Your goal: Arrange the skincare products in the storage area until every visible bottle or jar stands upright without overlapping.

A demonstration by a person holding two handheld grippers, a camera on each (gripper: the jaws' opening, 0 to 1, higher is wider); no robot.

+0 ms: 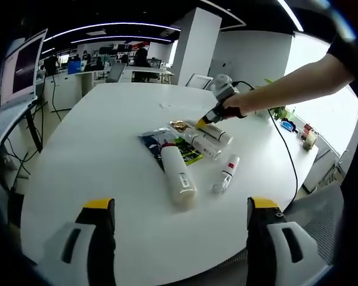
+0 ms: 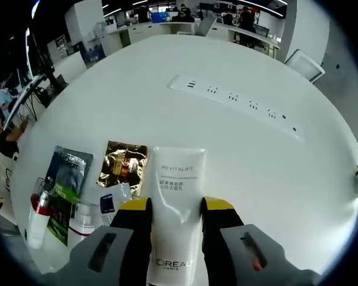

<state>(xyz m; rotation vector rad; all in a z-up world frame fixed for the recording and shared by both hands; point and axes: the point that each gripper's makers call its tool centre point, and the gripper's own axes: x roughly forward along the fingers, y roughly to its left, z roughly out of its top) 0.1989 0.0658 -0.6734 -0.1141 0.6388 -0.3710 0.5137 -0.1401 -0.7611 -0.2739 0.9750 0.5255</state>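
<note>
Two gripper states: right gripper (image 2: 175,210) around white tube (image 2: 176,208), left gripper (image 1: 182,208) wide, empty.

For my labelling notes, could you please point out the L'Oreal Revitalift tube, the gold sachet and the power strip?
L'Oreal Revitalift tube (image 2: 179,196): right gripper view, printed front.
Gold sachet (image 2: 123,164): right gripper view, foil centre.
Power strip (image 2: 238,101): right gripper view, middle sockets.

The counter (image 2: 256,167) looks smooth, matt white. The white tube (image 2: 178,208) seems satin plastic. At its nine o'clock, a gold sachet (image 2: 123,164) shines like crinkled glossy foil.
</note>
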